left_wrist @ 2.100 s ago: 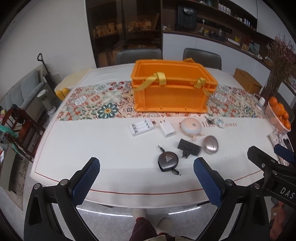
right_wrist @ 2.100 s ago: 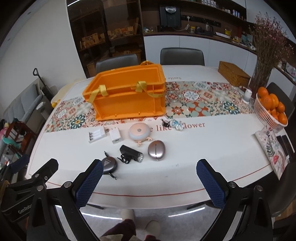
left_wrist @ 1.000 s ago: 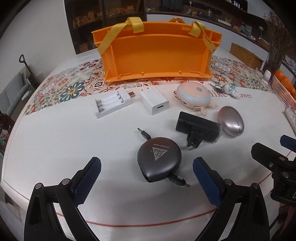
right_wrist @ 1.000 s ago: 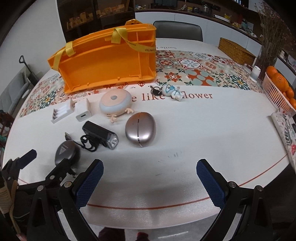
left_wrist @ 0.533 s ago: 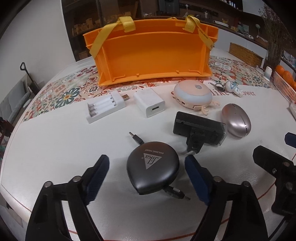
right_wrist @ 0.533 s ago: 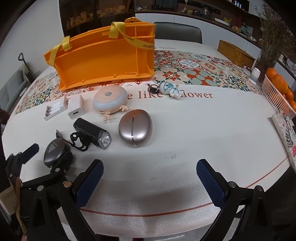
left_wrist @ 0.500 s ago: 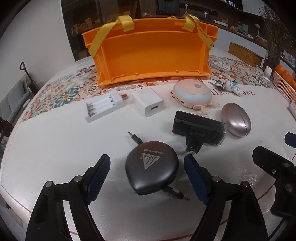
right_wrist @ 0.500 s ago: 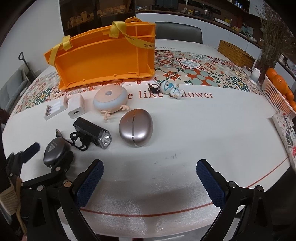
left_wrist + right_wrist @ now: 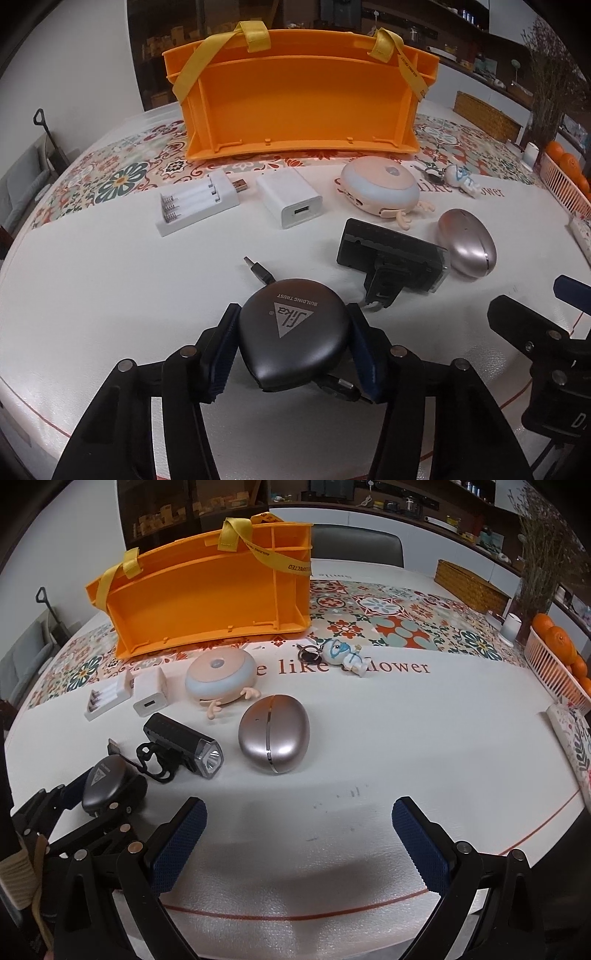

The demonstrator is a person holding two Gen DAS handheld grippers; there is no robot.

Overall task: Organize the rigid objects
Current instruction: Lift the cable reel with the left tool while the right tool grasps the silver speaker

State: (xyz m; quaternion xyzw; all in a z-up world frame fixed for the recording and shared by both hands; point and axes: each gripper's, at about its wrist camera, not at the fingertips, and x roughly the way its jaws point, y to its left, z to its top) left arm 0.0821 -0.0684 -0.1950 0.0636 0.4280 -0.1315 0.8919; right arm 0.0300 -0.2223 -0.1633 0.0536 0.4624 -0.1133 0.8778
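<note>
My left gripper (image 9: pixel 293 343) is shut on a round black cable reel (image 9: pixel 291 332) with a triangle logo, low over the white table; it also shows in the right wrist view (image 9: pixel 107 782). My right gripper (image 9: pixel 299 834) is open and empty above bare table. Beyond lie a black bike light (image 9: pixel 391 254), a metallic egg-shaped case (image 9: pixel 273 733), a round peach night light (image 9: pixel 380 179), a white charger (image 9: pixel 290 201), a white battery holder (image 9: pixel 195 203) and a keychain figure (image 9: pixel 343 655). An orange crate (image 9: pixel 299 99) with yellow straps stands behind them.
A patterned runner (image 9: pixel 402 624) crosses the table. A basket of oranges (image 9: pixel 557 657) and a vase of dried flowers (image 9: pixel 535 568) stand at the right edge, a wicker box (image 9: pixel 469 585) behind. A red line marks the near table border (image 9: pixel 295 915).
My left gripper moved forward and closed its fingers on the black cable reel. The right gripper stayed open and barely moved.
</note>
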